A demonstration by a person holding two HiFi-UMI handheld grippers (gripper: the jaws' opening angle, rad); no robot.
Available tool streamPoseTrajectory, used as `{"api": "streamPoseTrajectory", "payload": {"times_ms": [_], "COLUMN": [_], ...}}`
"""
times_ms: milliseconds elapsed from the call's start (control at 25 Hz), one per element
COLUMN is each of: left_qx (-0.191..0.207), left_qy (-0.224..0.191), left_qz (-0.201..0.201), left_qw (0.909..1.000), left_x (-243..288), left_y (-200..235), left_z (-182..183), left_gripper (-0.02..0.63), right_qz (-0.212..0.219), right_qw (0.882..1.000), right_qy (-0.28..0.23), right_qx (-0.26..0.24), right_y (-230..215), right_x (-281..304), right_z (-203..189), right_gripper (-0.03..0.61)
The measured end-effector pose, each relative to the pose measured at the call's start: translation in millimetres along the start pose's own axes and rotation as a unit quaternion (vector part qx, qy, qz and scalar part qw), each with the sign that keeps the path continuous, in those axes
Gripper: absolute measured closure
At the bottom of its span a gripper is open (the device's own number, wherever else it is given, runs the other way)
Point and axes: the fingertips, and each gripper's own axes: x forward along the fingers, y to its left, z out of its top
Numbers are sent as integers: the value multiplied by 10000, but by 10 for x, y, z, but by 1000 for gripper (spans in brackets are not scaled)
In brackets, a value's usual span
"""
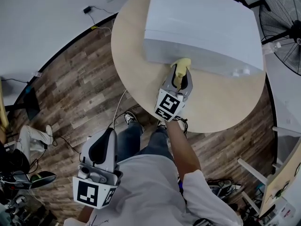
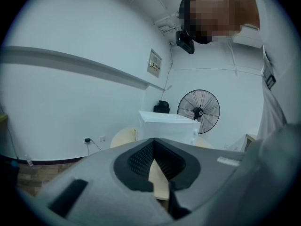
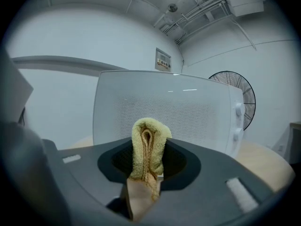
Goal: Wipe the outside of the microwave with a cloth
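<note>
Right gripper (image 3: 146,160): jaws clamped on a folded yellow cloth (image 3: 149,140). The fold stands upright between the tips and bulges past them, with a loose edge trailing down behind.

Microwave (image 3: 164,112): white, straight ahead of the right jaws and filling most of that view. The face towards the jaws has a fine dotted panel. Two round knobs (image 3: 239,121) sit at its edge, right of the jaws. No lettering on the casing is legible.

Head view: the microwave (image 1: 202,27) sits on a round pale wooden table (image 1: 131,46). The cloth (image 1: 182,65) meets the bottom of its near face, probably touching, though the angle leaves the contact uncertain.

Left gripper (image 2: 153,142): jaws together, nothing between them. It is held low by the person's body, off the table and well apart from the microwave (image 2: 167,126), which stands far ahead of its jaws.

Fan (image 2: 198,111): black, beyond the microwave and slightly right of the left jaws.

Wall sign (image 3: 163,60): above and beyond the right jaws, print too small to read.

Each gripper's cube (image 1: 168,106) shows black-and-white square markers.
</note>
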Motion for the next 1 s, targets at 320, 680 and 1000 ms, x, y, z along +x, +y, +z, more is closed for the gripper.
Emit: {"api": "streamPoseTrajectory", "payload": {"times_ms": [320, 680, 1000], "left_qx": [-15, -59, -41], "left_qy": [-17, 109, 80], "left_qz": [160, -44, 79], "left_qw": [9999, 9999, 9999], "left_x": [-68, -24, -43], "left_y": [395, 516, 664], "left_z": [45, -37, 31], "left_gripper": [621, 621, 621], "right_qz": [31, 192, 701], "right_qw": [10000, 9998, 9975], "right_qy": [28, 23, 39], "right_qx": [66, 69, 4], "right_y": [386, 793, 1320], "right_x": [13, 32, 9], "right_z": [-32, -64, -68], "right_gripper": [445, 445, 445]}}
